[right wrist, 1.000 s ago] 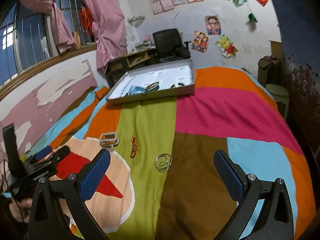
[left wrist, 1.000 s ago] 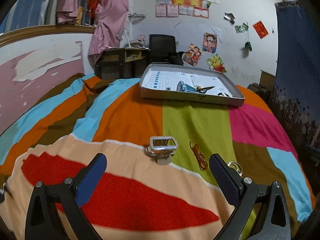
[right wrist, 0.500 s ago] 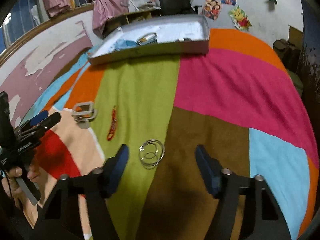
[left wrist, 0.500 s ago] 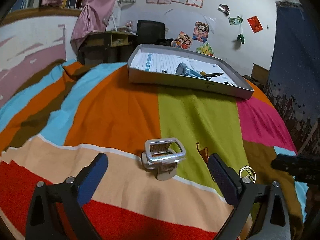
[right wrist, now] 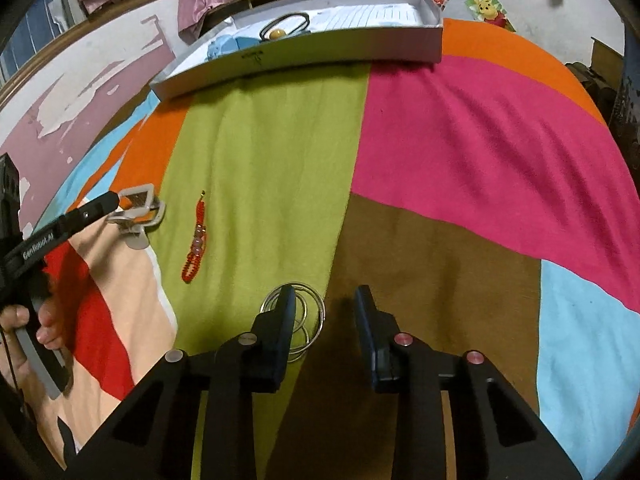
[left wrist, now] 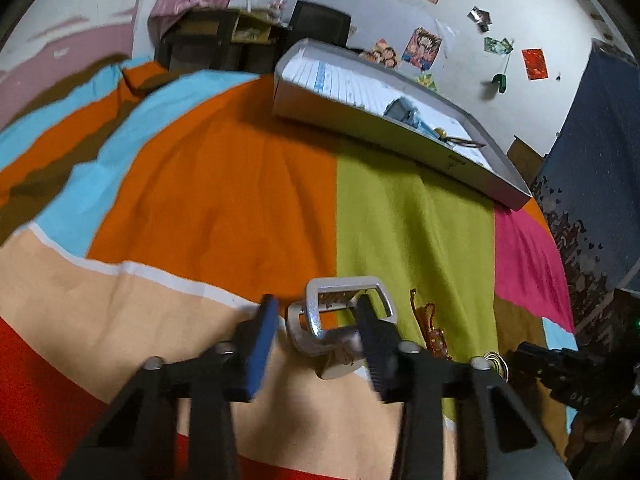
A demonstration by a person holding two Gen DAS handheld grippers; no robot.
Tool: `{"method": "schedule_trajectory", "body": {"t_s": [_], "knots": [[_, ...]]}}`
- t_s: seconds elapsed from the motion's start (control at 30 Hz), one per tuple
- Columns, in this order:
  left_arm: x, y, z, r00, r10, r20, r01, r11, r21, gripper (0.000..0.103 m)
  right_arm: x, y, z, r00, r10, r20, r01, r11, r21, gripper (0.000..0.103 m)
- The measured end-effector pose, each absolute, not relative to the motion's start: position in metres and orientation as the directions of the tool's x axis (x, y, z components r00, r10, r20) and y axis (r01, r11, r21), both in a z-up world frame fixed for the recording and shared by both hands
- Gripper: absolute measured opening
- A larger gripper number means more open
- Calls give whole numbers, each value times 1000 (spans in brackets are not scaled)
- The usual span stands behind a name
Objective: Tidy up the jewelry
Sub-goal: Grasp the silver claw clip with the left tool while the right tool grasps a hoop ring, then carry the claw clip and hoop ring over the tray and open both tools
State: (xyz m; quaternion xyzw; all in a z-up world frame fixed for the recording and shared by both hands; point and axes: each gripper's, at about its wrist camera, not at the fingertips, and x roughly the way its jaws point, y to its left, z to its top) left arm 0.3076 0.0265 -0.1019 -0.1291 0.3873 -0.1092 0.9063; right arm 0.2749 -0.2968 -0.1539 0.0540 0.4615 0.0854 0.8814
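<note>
Silver hair clip [left wrist: 340,320] lay on the bed's patchwork blanket [left wrist: 224,184] between your left hand-held gripper [left wrist: 316,312]'s part-open fingers, while your right hand-held gripper [right wrist: 325,304], also unclenched, straddled the wire bangles [right wrist: 306,320].

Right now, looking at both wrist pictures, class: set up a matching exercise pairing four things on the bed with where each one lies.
Things:
1. silver hair clip
2. red beaded bracelet
3. silver bangles
4. grey tray

Places:
A. far end of the bed, holding items already
B. between the left gripper fingers
C. by the right gripper, at the green-brown border
D. lying free on the green patch

Pairs: 1-B, 2-D, 3-C, 4-A
</note>
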Motion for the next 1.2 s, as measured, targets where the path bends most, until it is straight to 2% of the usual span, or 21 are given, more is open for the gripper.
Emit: {"method": "schedule_trajectory", "body": {"t_s": [0.07, 0.1, 0.27, 0.6, 0.67, 0.7, 0.73, 0.87, 1.2], "knots": [[309, 27, -104, 665, -316, -677, 101, 936, -338, 21, 278, -294, -157, 549, 204, -810, -103, 979, 177, 26], [310, 25, -105, 656, -327, -681, 106, 933, -345, 18, 280, -292, -159, 545, 204, -814, -107, 979, 173, 22], [309, 15, -107, 619, -367, -694, 143, 922, -360, 12, 287, -284, -169, 518, 182, -836, -118, 983, 140, 19], [300, -24, -110, 516, -395, -760, 224, 919, -325, 11, 300, -267, -181, 477, 182, -860, -181, 978, 107, 17], [298, -29, -109, 509, -397, -764, 233, 918, -322, 9, 300, -267, -181, 462, 209, -862, -184, 973, 137, 11], [296, -31, -108, 511, -394, -764, 235, 919, -317, 9, 300, -269, -182, 453, 227, -862, -179, 971, 161, 4], [294, -33, -106, 514, -390, -764, 233, 921, -313, 9, 300, -270, -182, 451, 237, -861, -172, 969, 176, 3], [289, -35, -102, 520, -399, -755, 220, 917, -333, 7, 300, -279, -177, 468, 281, -838, -148, 960, 239, 3], [277, -43, -88, 540, -406, -737, 247, 914, -323, 5, 292, -288, -145, 585, 324, -743, -175, 946, 274, 2]]}}
